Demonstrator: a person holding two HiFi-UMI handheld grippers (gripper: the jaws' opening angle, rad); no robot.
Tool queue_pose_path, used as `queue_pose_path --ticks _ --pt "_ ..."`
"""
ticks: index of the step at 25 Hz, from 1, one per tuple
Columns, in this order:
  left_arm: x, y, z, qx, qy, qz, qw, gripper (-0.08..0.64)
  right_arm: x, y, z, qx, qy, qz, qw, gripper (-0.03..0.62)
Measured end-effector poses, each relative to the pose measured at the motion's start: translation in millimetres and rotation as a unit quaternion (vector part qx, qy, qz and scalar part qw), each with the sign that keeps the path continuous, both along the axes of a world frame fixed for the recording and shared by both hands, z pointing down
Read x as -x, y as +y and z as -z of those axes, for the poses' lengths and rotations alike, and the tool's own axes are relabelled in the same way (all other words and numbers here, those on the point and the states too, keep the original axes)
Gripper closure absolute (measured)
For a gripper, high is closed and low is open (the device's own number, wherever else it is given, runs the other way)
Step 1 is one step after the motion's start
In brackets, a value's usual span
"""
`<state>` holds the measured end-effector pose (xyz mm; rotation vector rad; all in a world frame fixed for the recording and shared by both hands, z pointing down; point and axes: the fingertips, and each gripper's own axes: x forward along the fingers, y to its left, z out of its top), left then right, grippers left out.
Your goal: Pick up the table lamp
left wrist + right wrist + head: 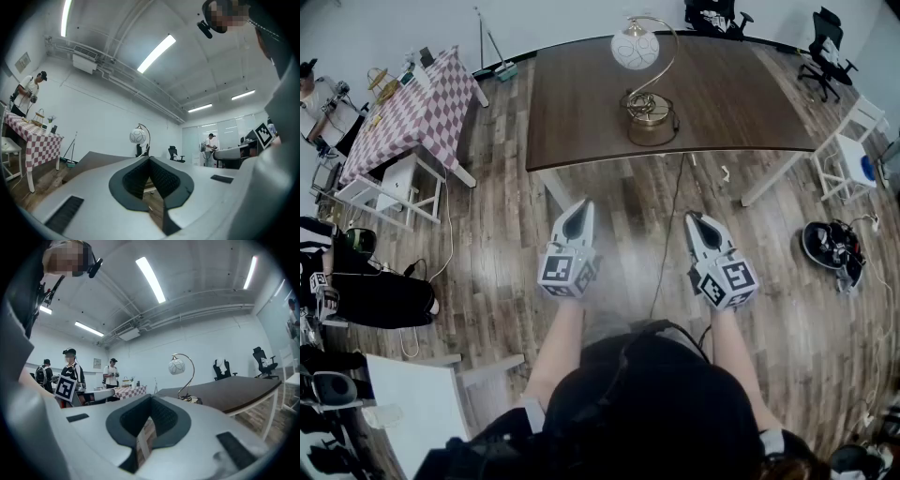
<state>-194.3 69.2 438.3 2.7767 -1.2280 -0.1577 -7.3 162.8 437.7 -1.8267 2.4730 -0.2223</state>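
So the table lamp point(648, 109) is standing upright on the dark brown table point(581, 103), toward the far edge and roughly midway along it. It has a white globe shade hanging off a curved gold arm, over a round gold base. A dark cord point(678, 187) drops off the table's near edge by the lamp and runs across the floor.

Both grippers hang in the air on the near side of the table, well short of it and touching nothing. The left gripper point(579, 208) has its fingers pinched all the way together with nothing between them. Same deal for the right gripper point(696, 221): closed tight and empty. Both point level toward the table.

Off the table's left end is a checkered-cloth table point(412, 112). Past its right end there's a white stool point(848, 155), and a black office chair point(820, 47) sits beyond its far right corner.
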Motion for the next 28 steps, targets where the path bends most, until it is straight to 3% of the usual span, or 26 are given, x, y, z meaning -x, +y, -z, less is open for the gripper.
queue_pose_path --ticks 14,28 --pt "5.0 1.1 -3.3 0.007 -0.003 0.003 1.0 0.551 1.5 -3.7 2.9 -0.007 -0.005 0.001 1.0 0.589" --pt "-17.7 -49.5 -3.4 0.011 0.005 0.003 0.9999 0.551 -19.2 -51.8 -5.2 0.004 0.01 -0.007 1.0 0.588"
